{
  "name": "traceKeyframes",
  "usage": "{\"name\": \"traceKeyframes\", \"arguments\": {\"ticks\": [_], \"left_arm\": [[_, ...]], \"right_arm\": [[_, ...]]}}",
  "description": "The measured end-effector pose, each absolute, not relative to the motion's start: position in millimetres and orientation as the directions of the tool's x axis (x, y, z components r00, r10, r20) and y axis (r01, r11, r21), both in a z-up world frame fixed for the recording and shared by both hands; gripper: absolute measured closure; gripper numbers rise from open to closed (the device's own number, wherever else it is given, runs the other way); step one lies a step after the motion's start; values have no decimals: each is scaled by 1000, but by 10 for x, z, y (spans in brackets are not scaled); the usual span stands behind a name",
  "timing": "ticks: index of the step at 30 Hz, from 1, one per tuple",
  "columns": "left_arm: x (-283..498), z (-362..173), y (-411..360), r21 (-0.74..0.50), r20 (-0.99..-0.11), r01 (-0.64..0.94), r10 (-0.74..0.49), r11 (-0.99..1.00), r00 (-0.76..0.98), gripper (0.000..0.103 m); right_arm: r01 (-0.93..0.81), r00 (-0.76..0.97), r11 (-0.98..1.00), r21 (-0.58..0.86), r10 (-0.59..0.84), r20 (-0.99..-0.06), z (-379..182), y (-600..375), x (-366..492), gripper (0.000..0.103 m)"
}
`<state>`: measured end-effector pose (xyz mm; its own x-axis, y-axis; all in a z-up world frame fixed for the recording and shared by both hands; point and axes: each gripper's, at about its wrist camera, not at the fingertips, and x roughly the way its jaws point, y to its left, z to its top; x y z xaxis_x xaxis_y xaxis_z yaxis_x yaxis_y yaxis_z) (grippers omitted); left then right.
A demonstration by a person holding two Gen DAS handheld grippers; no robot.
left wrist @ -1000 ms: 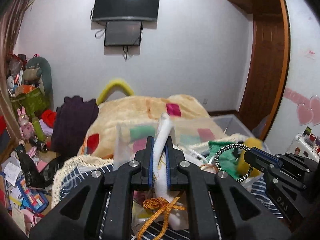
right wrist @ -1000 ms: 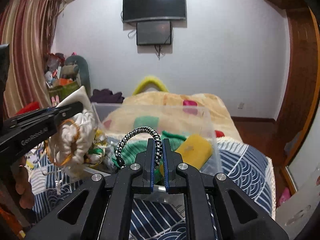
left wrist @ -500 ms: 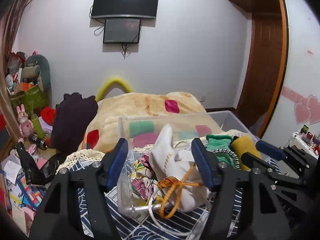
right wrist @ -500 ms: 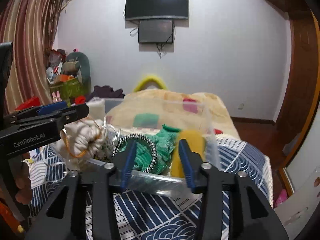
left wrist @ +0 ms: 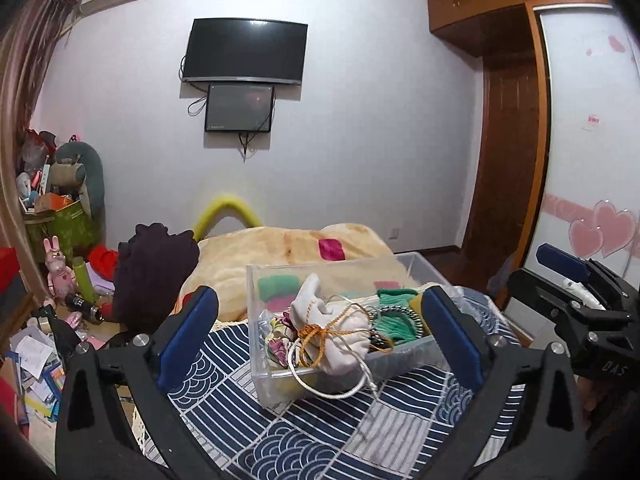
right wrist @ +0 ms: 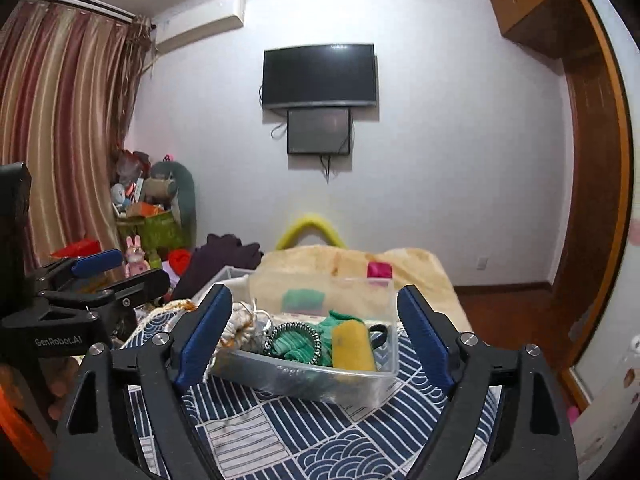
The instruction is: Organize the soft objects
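A clear plastic bin (left wrist: 276,384) (right wrist: 360,386) sits on the blue patterned bedspread (left wrist: 304,440). In it lie a white drawstring pouch with an orange cord (left wrist: 340,336) (right wrist: 236,328), a black-and-white braided ring (right wrist: 298,338), a green knit cloth (left wrist: 394,320) (right wrist: 340,320) and a yellow soft roll (right wrist: 352,346). My left gripper (left wrist: 320,336) is open and empty, back from the bin. My right gripper (right wrist: 312,332) is open and empty, also back from the bin; it shows at the right of the left wrist view (left wrist: 576,292).
A yellow fleece blanket (left wrist: 288,248) and a dark purple garment (left wrist: 154,268) lie behind the bin. Toys and clutter (left wrist: 56,280) crowd the floor at left. A wooden door (left wrist: 508,160) and wardrobe stand at right.
Both grippers opened and pulled back. The left let go of the white pouch and the right let go of the braided ring; both now lie in the bin.
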<state>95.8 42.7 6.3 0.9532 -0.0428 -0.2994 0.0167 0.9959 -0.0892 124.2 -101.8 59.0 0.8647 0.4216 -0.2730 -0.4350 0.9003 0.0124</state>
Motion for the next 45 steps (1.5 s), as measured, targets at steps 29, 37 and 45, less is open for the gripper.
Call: {"name": "traceKeyframes", "arguments": {"ticks": [29, 37, 45], "left_arm": [[624, 76, 436, -97, -286, 32, -59, 995, 957, 0], [643, 61, 441, -107, -294, 38, -68, 994, 953, 0], [643, 62, 437, -102, -293, 37, -65, 994, 954, 0]], "right_arm": [[-442, 865, 897, 10, 429, -261, 515, -952, 986, 15], [-436, 868, 900, 23, 427, -252, 514, -962, 946, 6], [-431, 869, 902, 24, 422, -258, 511, -964, 944, 5]]}}
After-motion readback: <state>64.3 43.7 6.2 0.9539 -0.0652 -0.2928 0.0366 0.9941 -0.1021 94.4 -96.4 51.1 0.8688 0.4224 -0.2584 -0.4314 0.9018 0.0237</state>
